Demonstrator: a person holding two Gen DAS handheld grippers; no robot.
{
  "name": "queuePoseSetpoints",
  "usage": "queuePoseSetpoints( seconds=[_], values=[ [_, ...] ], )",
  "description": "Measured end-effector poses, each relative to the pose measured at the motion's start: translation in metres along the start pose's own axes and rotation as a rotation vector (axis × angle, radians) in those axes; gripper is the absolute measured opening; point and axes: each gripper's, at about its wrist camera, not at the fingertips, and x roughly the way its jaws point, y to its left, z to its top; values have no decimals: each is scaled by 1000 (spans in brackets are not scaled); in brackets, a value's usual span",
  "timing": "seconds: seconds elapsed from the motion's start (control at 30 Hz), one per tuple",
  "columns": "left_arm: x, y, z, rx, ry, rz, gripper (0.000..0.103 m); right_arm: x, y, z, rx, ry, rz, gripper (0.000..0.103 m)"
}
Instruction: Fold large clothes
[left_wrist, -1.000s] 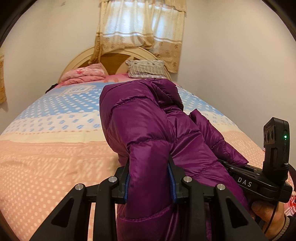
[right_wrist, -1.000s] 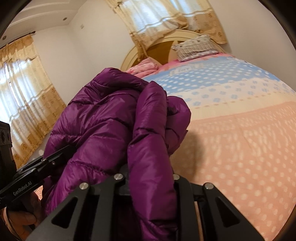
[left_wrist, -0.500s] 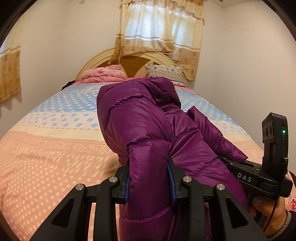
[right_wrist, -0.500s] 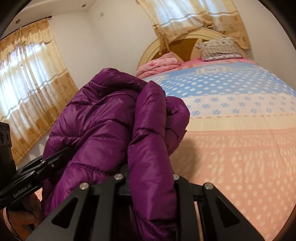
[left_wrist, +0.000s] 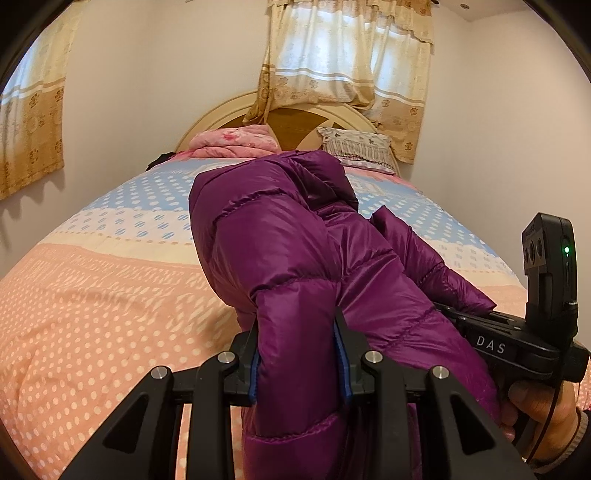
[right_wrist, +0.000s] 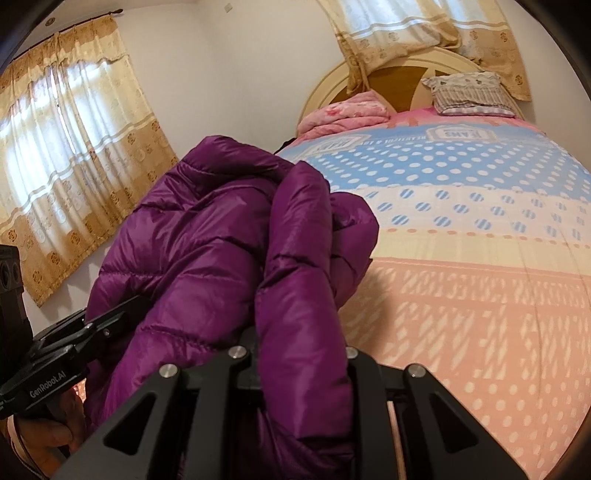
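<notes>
Holding a purple puffer jacket (left_wrist: 295, 266) between them, both grippers are clamped on thick folds of its padded cloth. The left gripper (left_wrist: 299, 354) has its jaws partly closed, blue pads pressed into a quilted panel; the right gripper (right_wrist: 303, 354) pinches a narrower roll of the same jacket, its jaws set closer together. The jacket hangs bunched in the air above the bed (left_wrist: 92, 314), not lying on it, and billows up and away from both grippers toward the headboard. The grip points sit side by side, so the garment's held edge runs across from one hand to the other, while its bulk lies ahead of both. Neither hand is nearer; laying it flat would likely mean lowering both together onto the bare pink spread in front.
</notes>
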Motion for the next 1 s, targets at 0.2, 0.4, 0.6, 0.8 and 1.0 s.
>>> queuePoseSetpoints(
  seconds=[0.2, 0.4, 0.6, 0.8, 1.0],
  values=[
    [0, 18, -8, -20, 14, 18, 30, 14, 16, -2, -16, 25, 21, 19],
    [0, 36, -15, -44, 33, 33, 29, 24, 33, -2, -40, 37, 37, 19],
    [6, 46, -24, -55, 58, 49, 29, 36, 30, -7, -25, 67, 27, 19],
    [13, 52, -31, -52, 92, 63, 35, 39, 29, -12, -19, 88, 23, 19],
    [24, 56, -39, -58, 146, 127, 59, 45, 25, -16, 1, 117, 21, 19]
  ],
)
